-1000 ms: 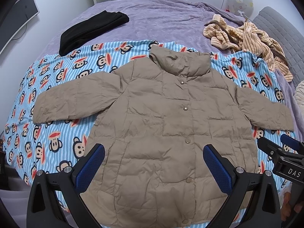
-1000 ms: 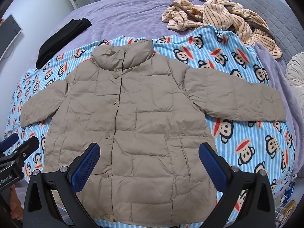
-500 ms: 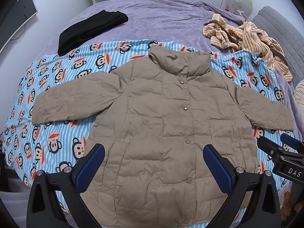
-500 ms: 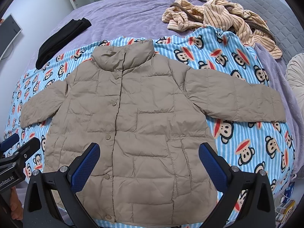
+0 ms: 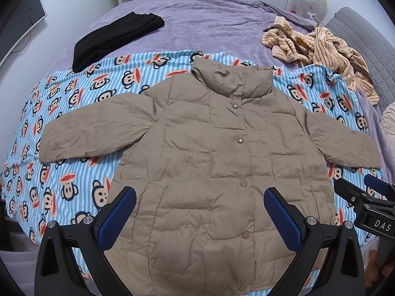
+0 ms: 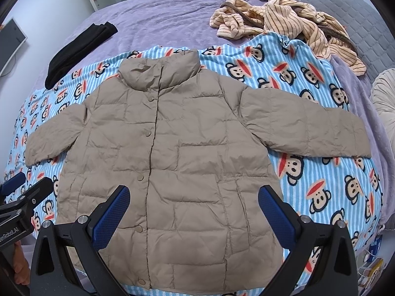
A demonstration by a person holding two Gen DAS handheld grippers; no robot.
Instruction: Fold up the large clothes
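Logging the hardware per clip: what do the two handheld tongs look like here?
Both the left tongs and the right tongs have black angular frames with silver screws and blue textured pads. White lettering "DAS" marks the right tongs' body in the left wrist view; partial "Robot.AI" lettering marks the left tongs' body in the right wrist view.

Matt quilted cloth jacket (image 5: 209,153), fleecy blanket (image 5: 61,172)

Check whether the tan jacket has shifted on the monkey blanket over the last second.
No. In the right wrist view the jacket lies flat, both sleeves spread, and its collar and cuffs meet the same monkey faces on the blanket as before.
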